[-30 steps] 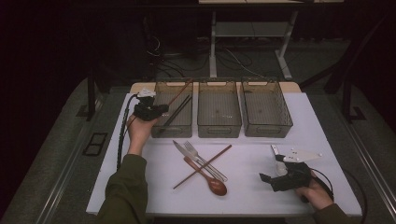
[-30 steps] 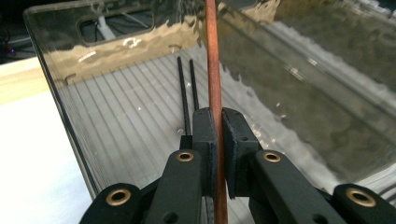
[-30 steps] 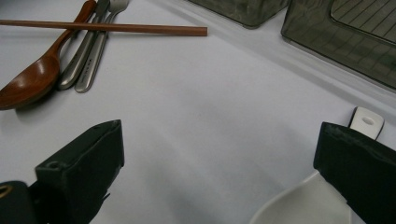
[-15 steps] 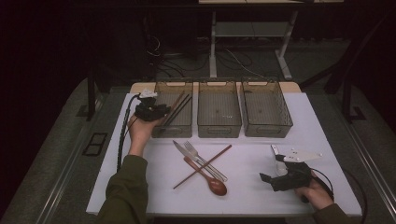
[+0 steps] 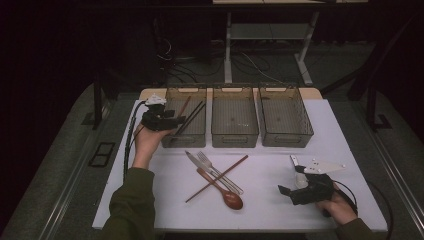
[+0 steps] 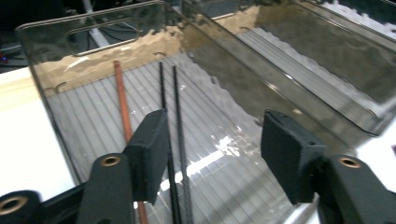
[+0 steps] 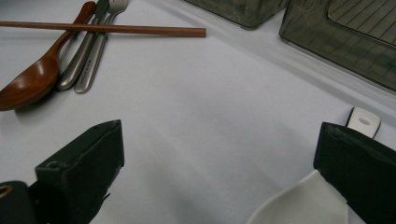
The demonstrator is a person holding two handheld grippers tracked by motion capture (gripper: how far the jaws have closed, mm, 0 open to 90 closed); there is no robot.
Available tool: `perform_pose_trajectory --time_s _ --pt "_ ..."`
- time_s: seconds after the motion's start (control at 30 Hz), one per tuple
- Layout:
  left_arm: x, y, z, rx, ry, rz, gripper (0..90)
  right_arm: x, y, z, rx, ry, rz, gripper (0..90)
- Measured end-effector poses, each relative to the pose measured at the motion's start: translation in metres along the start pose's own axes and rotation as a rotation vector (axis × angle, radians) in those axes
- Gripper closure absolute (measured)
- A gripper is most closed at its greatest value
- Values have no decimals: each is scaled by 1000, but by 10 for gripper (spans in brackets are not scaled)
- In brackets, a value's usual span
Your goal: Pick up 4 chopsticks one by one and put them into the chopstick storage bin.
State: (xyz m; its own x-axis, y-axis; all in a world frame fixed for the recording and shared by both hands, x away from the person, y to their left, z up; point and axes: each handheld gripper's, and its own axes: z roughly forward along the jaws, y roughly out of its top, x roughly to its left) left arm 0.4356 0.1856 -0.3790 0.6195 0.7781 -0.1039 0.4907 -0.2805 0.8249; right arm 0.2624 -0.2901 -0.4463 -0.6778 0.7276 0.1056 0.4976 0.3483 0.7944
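Over the leftmost bin, far-left part of the table: left gripper, jaws apart and just been opening, nothing pressed between the pads.
Left bin: smoky translucent plastic rectangular bin, leftmost of three along the table's far edge.
Bin contents: two thin black chopsticks lying side by side on the ribbed floor, released, passing between the spread jaws; one reddish-brown wooden chopstick just beside them.
Middle bin: matching smoky plastic bin, beside the first.
Right bin: matching smoky plastic bin, toward the far-right corner.
Near-right corner: right gripper, jaws wide, gripping nothing, resting on the white table.
Beside right jaw: white ceramic soup spoon.
Table centre: brown wooden spoon, metal fork, metal knife, second reddish-brown chopstick laid across them.
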Motion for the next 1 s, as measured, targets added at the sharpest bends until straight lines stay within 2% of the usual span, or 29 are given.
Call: perform_pose_trajectory --time_s 0.17,0.33,0.5,0.9,1.0 --pt "-11 -3 -7 16 -41 16 321 0 0 0 -4 2 -5 16" --pt "-20 -7 -15 45 -52 42 268 0 0 -1 -8 4 -9 16" --pt "-31 -11 -21 38 -79 46 237 0 0 -2 -11 2 -4 16" --pt "-65 -35 -29 78 -119 115 169 1 1 -3 -12 2 -6 16" --pt "-72 -41 -30 73 -138 107 165 1 1 -3 -13 3 -6 16"
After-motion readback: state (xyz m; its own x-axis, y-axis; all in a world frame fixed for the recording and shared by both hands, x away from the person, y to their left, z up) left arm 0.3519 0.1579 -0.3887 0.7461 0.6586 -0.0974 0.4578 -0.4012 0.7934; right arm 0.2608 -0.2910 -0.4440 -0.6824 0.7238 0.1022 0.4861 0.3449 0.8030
